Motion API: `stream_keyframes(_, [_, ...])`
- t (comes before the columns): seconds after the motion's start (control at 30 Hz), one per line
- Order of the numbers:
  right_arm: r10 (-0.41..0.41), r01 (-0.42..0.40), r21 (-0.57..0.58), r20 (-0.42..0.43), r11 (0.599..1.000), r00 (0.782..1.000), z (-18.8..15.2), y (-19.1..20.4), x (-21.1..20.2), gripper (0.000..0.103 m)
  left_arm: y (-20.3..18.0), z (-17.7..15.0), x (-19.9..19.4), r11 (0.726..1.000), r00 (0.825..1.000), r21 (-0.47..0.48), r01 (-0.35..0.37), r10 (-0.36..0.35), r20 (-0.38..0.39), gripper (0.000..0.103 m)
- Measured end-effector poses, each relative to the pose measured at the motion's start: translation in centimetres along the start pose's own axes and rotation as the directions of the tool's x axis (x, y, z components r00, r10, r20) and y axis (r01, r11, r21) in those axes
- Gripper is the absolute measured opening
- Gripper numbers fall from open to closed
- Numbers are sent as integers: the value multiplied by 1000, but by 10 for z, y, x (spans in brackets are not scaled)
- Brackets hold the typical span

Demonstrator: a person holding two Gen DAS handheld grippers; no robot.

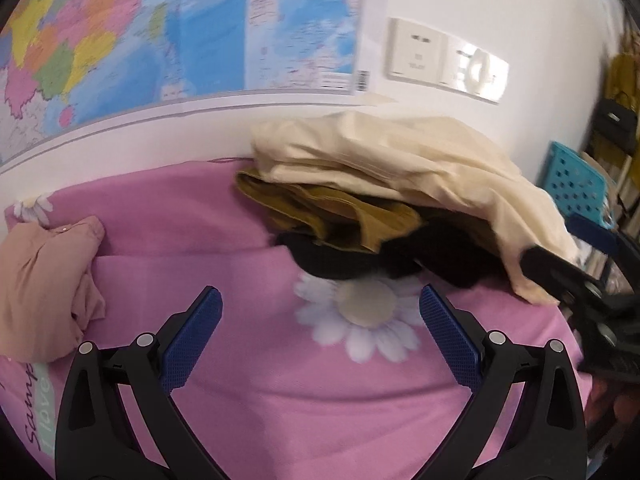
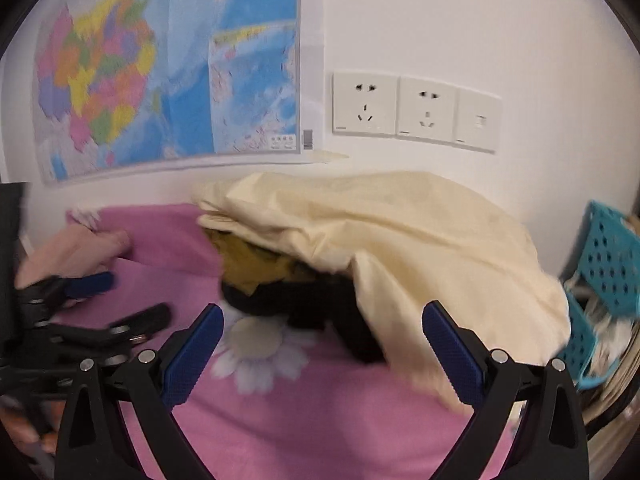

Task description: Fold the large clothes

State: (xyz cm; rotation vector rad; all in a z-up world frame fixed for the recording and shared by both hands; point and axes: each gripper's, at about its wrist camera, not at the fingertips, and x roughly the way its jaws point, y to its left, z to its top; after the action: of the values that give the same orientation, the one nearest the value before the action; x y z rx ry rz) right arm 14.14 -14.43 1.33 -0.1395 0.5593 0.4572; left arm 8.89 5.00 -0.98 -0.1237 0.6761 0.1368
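- Clothes pile sits at the far side of the pink bedsheet, up against the white wall. Cream garment on top, draped over the rest and spilling down toward the right edge of the bed.
- Under it: mustard-brown garment poking out on the left, black garment at the bottom, nearest me, touching the daisy print.
- Separate peach garment, crumpled, lies well apart to the left on the sheet.
- Left gripper: jaws spread wide, nothing between them. Hangs over the sheet w/ the daisy between the fingertips; pile is just ahead and a bit right, not touching.
- Right gripper: also spread wide, holding nothing. Pile is straight ahead; cream hem hangs just beside its right finger — can't tell if it touches, frame's blurry there.
- From the left cam I see the right gripper at the right edge, near the cream hem. From the right cam the left gripper shows low left, close to the peach garment.
- Further out: colourful map on the wall above the bed, row of wall sockets to its right, teal perforated basket off the bed's right side.
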Motion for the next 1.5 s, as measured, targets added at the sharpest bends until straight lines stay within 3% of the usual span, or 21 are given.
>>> stream_keyframes(0.17, [14, -20, -85, -64, 996, 998, 29, 11, 66, 97, 20, 10, 11, 999, 999, -28, -35, 34, -6, 98])
stream_keyframes(0.3, [-29, 9, -167, -119, 986, 992, 35, 19, 101, 97, 30, 12, 19, 998, 999, -34, -46, 45, -20, 98])
stream_keyframes(0.37, [-1, -21, -171, -127, 985, 992, 39, 17, 108, 91, 33, 12, 23, 998, 999, -37, -49, 48, -27, 98])
stream_keyframes(0.43, [51, -71, -164, -122, 984, 991, 43, 12, 104, 54, 35, 13, 27, 998, 998, -40, -47, 46, -34, 98])
stream_keyframes(0.47, [70, -90, -162, -129, 983, 989, 46, 9, 101, 45, 36, 13, 28, 998, 998, -40, -47, 46, -35, 98])
stream_keyframes(0.5, [77, -96, -166, -115, 981, 990, 50, 6, 94, 23, 37, 14, 30, 998, 998, -37, -46, 45, -38, 98])
stream_keyframes(0.53, [83, -99, -164, -100, 982, 991, 53, 3, 88, 15, 36, 13, 31, 998, 998, -33, -47, 46, -39, 98])
stream_keyframes(0.6, [77, -83, -118, -51, 990, 996, 61, -9, 72, 16, 36, 14, 34, 999, 998, -30, -46, 45, -39, 98])
stream_keyframes(0.67, [59, -64, -132, -37, 989, 998, 63, -9, 69, 34, 36, 15, 37, 999, 998, -28, -43, 42, -47, 98])
stream_keyframes(0.7, [27, -33, -173, -41, 984, 999, 62, -3, 73, 69, 36, 16, 39, 999, 998, -27, -43, 41, -49, 98])
stream_keyframes(0.73, [3, -13, -207, -48, 978, 999, 61, 3, 77, 87, 36, 16, 41, 999, 998, -27, -42, 40, -49, 98])
stream_keyframes(0.9, [-86, 52, -365, -77, 929, 993, 54, 34, 113, 83, 37, 16, 46, 999, 997, -24, -44, 43, -59, 98])
stream_keyframes(0.97, [-71, 28, -362, -106, 932, 992, 55, 34, 123, 69, 38, 16, 49, 999, 997, -22, -49, 47, -65, 98])
stream_keyframes(1.03, [-26, -19, -311, -139, 950, 990, 59, 25, 128, 32, 39, 16, 51, 999, 996, -19, -51, 50, -68, 98])
stream_keyframes(1.1, [-22, -12, -277, -120, 961, 993, 66, 15, 119, 14, 40, 17, 54, 998, 996, -18, -52, 51, -69, 98])
stream_keyframes(1.13, [5, -26, -228, -95, 973, 995, 72, 5, 107, 11, 41, 18, 55, 999, 997, -17, -49, 48, -67, 98])
stream_keyframes(1.23, [57, -57, -114, 1, 992, 998, 94, -21, 68, 9, 39, 23, 54, 1000, 999, -27, -12, 11, -41, 98])
stream_keyframes(1.37, [96, -99, 20, 118, 995, 988, 124, -72, 8, 8, 20, 33, 50, 995, 995, -4, 100, -100, 4, 98])
stream_keyframes(1.5, [92, -114, 106, 189, 988, 978, 146, -103, -32, 8, -12, 44, 47, 967, 965, 25, 253, -254, 59, 98])
